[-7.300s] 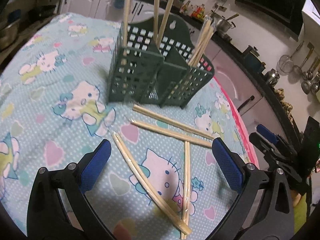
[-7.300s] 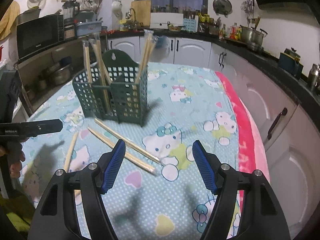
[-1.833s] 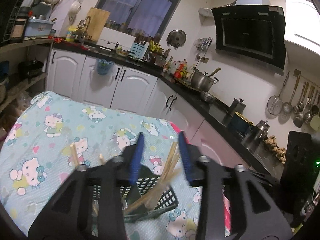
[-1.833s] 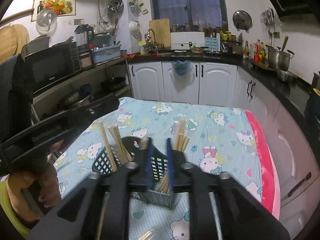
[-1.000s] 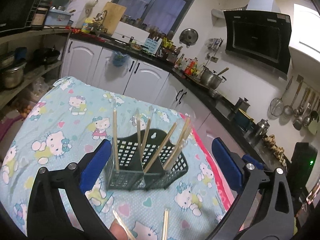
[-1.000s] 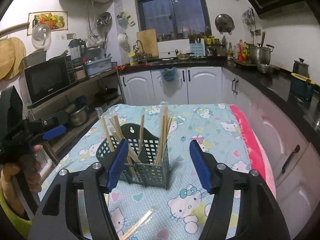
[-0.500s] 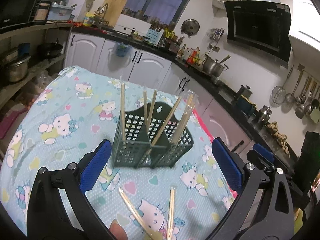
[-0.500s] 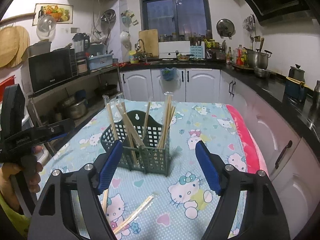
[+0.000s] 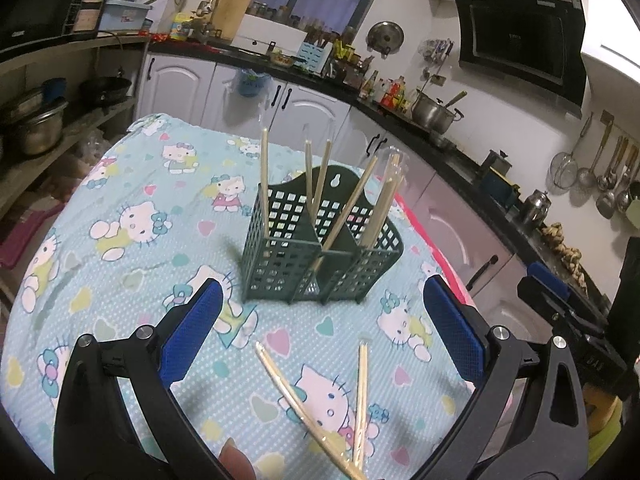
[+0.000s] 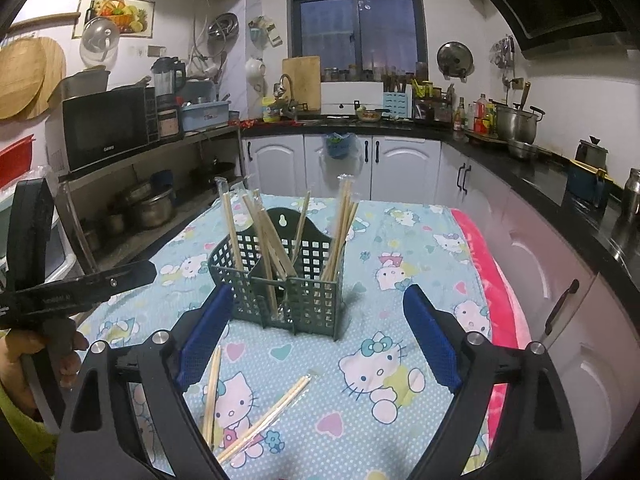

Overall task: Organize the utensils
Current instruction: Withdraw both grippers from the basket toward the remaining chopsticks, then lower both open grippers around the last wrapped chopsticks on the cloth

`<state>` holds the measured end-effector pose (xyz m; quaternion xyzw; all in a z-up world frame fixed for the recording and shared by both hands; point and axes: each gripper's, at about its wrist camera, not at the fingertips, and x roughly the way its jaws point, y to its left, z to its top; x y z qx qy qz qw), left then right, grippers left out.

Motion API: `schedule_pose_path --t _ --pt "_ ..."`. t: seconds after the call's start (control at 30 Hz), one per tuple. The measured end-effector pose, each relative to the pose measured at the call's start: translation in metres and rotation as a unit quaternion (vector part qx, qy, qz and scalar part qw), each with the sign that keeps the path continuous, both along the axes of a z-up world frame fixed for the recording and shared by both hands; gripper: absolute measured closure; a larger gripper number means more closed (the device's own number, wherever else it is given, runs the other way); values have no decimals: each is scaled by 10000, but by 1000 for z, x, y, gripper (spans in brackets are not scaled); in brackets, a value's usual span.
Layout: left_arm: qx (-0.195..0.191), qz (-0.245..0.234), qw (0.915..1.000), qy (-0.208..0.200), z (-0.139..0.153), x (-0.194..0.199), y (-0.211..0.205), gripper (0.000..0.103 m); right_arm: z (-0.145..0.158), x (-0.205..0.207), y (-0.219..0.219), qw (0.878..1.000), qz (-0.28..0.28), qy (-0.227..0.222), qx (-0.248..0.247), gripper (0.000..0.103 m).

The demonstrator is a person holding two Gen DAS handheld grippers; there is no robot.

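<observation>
Two wrapped chopstick pairs (image 9: 320, 412) are lying loose on the cloth at lower centre of the left view, long axes running up the frame toward the green holder (image 9: 320, 256) above. They are sitting between the left gripper's (image 9: 320, 336) spread, empty jaws. The right gripper (image 10: 316, 332), empty, has just been opening wide, with one pair (image 10: 264, 420) lying diagonally below.
</observation>
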<state>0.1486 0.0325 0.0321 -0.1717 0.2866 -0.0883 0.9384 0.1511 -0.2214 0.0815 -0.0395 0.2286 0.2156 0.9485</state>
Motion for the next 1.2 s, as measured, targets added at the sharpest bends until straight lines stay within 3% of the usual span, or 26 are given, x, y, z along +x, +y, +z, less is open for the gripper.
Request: schedule_pose_path --t 0.2,1.2 --pt "189 -26 9997 125 -8 -5 1 11 -6 -3 3 9999 42 70 -58 18" --pt "271 -46 9939 1068 -75 5 5 11 -82 16 16 9931 110 976 -643 18"
